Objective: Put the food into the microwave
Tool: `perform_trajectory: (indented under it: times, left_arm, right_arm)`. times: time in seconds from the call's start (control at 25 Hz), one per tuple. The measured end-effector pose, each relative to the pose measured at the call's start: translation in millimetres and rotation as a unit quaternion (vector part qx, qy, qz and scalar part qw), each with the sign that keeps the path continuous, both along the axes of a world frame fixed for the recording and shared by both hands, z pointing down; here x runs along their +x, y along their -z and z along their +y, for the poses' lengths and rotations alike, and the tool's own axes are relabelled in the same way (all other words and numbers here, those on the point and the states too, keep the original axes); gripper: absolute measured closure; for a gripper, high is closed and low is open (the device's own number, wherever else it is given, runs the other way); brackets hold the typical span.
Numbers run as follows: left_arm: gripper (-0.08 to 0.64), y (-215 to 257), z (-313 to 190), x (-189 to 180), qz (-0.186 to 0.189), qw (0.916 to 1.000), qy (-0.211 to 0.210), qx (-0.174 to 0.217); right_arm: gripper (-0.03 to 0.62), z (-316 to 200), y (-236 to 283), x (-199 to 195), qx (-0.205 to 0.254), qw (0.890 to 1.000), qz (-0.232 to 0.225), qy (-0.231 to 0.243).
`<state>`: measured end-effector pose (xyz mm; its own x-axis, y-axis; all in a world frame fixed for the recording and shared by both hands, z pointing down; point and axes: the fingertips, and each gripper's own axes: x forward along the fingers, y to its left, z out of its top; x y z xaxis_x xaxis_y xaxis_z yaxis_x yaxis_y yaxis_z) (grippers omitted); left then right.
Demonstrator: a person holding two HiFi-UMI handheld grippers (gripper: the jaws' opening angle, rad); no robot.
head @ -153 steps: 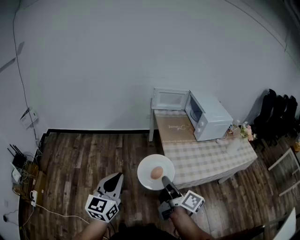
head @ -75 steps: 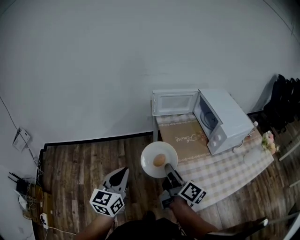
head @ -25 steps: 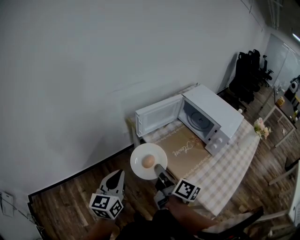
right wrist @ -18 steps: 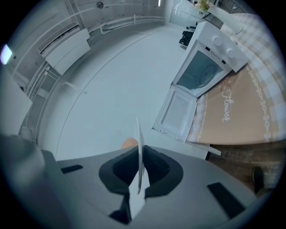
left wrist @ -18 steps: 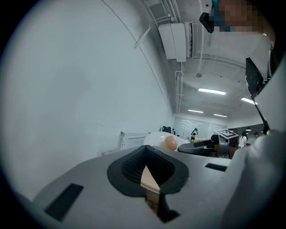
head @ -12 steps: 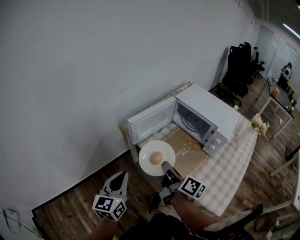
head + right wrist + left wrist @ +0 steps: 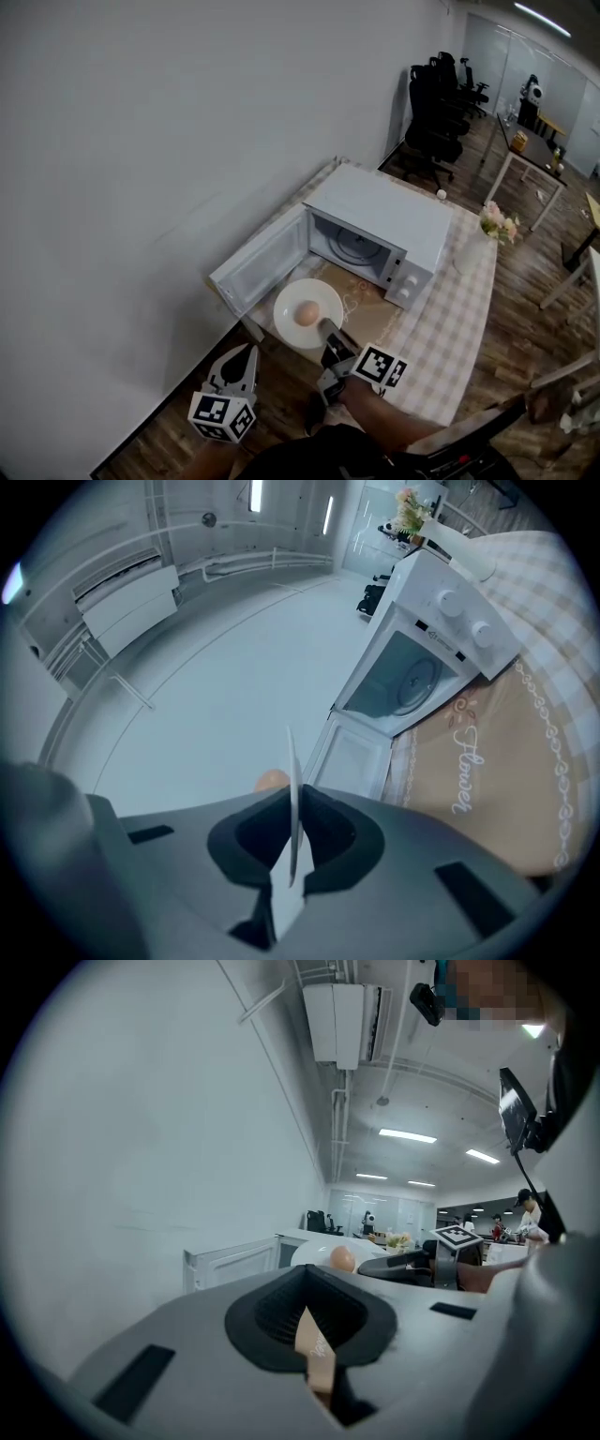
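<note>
egg (image 7: pixel 307 313) on plate (image 7: pixel 289 300) at the open microwave (image 7: pixel 384 211)

the right gripper (image 7: pixel 327 330) pinches the rim of the white plate bearing a brown egg, just before the microwave's open door (image 7: pixel 264 267). the left gripper (image 7: pixel 247 351) has its jaws pressed together, empty

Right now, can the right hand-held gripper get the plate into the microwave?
Probably yes. The right hand-held gripper holds the plate with the egg just before the microwave; its door stands swung open, and nothing shows between plate and cavity.
</note>
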<state>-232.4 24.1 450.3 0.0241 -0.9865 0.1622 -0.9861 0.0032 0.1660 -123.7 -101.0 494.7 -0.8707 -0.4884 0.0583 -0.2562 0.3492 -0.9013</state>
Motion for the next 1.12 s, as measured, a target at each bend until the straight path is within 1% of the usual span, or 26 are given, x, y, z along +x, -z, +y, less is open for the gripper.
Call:
perform_trajectory:
  times: [0.16,0.32,0.48,0.6,0.8,0.96,1.12]
  left_arm:
    - [0.552,-4.3,-38.9,2.6,-0.002,0.9996,-0.029,-0.003]
    - [0.552,-3.4,-75.4,-0.7,-0.007,0.9988,-0.049,-0.006]
    - [0.552,-0.9,-104.2,1.6,-0.002,0.9976,-0.068,-0.007]
    - [0.552,-1.9,-125.5,5.4,-0.007,0.9963,-0.085,-0.008]
    - [0.552,-14.1,-151.1,9.1,0.002,0.9953,-0.093,-0.028]
    - [0.552,-20.7,-173.6,16.5,-0.003,0.994,-0.104,-0.033]
    - [0.552,-29.0,-185.7,20.2,-0.005,0.9935,-0.106,-0.04]
  right_arm:
    - [0.568,-30.7,-9.0,-0.7,-0.001,1.0,-0.002,-0.019]
    - [0.567,-57.2,-15.4,-4.8,-0.015,0.999,-0.001,-0.034]
    - [0.568,-81.5,-14.8,-1.4,-0.015,0.998,-0.001,-0.053]
    - [0.568,-100.9,-17.1,-1.2,-0.019,0.998,-0.003,-0.061]
    - [0.567,-117.9,-28.7,5.7,-0.035,0.997,-0.002,-0.069]
    - [0.566,-138.5,-38.1,11.9,-0.039,0.996,-0.006,-0.075]
    - [0.566,-151.6,-51.2,14.4,-0.046,0.996,0.002,-0.077]
